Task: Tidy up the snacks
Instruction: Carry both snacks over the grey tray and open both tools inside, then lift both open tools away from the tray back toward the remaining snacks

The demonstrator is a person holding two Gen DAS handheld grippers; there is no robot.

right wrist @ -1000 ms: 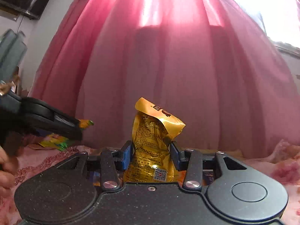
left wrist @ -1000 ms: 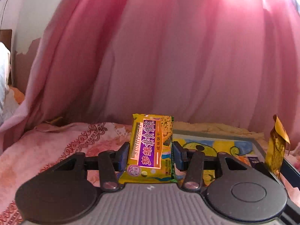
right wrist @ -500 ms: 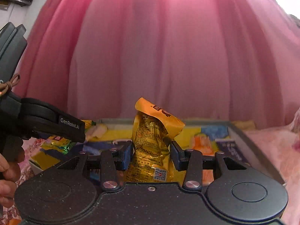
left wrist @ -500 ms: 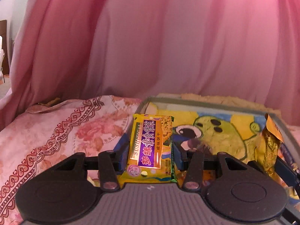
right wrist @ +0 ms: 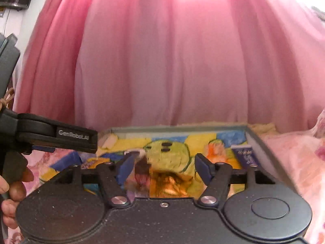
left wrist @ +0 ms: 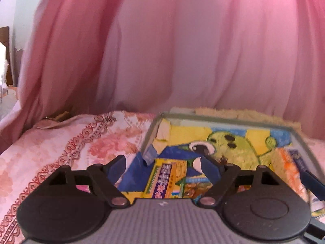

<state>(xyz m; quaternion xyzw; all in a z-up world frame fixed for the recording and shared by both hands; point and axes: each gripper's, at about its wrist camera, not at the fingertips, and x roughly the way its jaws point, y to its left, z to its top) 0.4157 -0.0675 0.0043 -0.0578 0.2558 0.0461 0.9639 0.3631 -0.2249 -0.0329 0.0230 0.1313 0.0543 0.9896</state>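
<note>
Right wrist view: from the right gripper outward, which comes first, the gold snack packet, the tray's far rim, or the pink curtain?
1. gold snack packet, lying between the open fingers of the right gripper.
2. tray's far rim, beyond it.
3. pink curtain, behind everything.

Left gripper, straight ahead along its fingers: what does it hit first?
Probably the yellow snack packet lying in the tray just below the open left gripper. If it passes over that, the tray's cartoon-printed floor, then its far rim. Depth is unclear in the fisheye view.
</note>
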